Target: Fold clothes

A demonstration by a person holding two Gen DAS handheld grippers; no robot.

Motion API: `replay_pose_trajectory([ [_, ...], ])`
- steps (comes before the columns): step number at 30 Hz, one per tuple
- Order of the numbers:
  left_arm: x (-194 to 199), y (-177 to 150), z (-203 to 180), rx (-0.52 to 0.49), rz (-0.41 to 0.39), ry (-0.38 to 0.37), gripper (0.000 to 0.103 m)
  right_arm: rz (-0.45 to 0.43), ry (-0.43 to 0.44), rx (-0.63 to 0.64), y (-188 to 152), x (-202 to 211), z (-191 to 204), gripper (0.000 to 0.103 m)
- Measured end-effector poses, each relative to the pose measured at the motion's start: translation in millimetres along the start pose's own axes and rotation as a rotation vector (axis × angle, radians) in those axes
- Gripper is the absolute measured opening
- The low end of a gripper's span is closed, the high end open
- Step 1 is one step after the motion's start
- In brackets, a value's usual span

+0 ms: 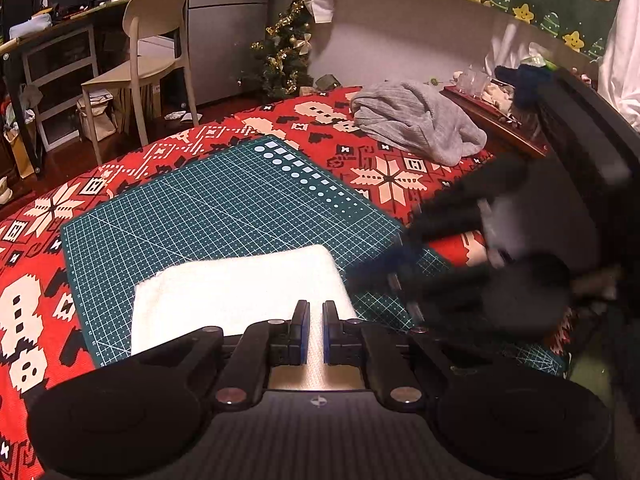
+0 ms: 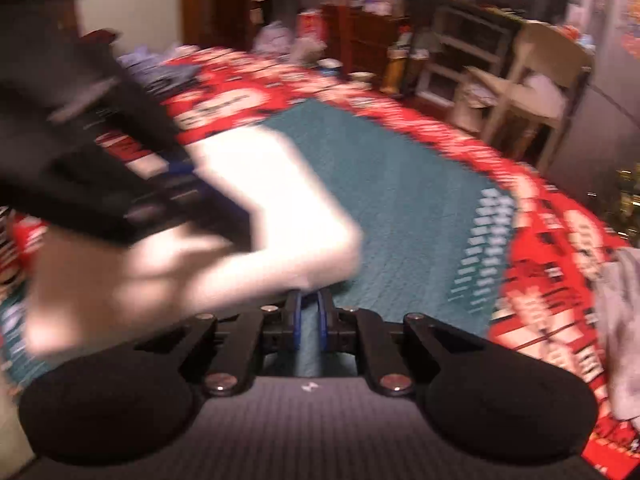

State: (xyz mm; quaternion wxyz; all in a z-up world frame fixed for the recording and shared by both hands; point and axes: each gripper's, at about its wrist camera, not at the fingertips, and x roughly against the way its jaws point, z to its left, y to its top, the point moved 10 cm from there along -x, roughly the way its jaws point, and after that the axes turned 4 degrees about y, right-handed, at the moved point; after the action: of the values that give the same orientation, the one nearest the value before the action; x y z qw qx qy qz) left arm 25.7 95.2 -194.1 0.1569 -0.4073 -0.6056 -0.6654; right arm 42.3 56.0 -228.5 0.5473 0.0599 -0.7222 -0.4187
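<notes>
White cloth (image 1: 240, 292) lies folded on the green mat (image 1: 200, 200); left gripper (image 1: 316, 332) and right gripper (image 2: 309, 316), jaws narrow and empty, hover near, and a snag could drag its edge open.

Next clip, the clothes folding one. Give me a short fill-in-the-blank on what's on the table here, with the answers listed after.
1. The folded white cloth lies on a cutting mat whose colour is ____.
2. The crumpled garment lying beyond the mat is ____ in colour.
3. The table cover has a white pattern on a ____ ground.
4. Beyond the table, beside the chair, stands a small decorated ____ tree.

Missing words: green; grey; red; Christmas
</notes>
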Motion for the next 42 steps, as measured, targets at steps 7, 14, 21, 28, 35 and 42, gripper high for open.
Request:
replay_pose_trajectory([
  [7, -4, 7, 3, 0.025, -0.009, -0.002, 0.005, -0.002, 0.023, 0.022, -3, 5, 15, 0.004],
  [14, -1, 5, 6, 0.049, -0.008, -0.007, 0.005, 0.014, 0.086, 0.032, -12, 12, 37, 0.006],
  [21, 5, -3, 0, 0.053, 0.0, -0.026, 0.005, 0.023, 0.095, 0.048, -13, 10, 43, 0.008],
  [28, 9, -10, 0, 0.066, 0.004, -0.032, 0.005, 0.031, 0.104, 0.064, -14, 9, 50, 0.007],
  [35, 16, -15, 3, 0.086, 0.013, -0.03, 0.005, 0.043, 0.104, 0.023, -15, 7, 45, 0.008],
  [42, 52, -23, 38, 0.076, -0.052, 0.097, 0.015, 0.059, 0.102, -0.01, -13, 10, 45, 0.009],
])
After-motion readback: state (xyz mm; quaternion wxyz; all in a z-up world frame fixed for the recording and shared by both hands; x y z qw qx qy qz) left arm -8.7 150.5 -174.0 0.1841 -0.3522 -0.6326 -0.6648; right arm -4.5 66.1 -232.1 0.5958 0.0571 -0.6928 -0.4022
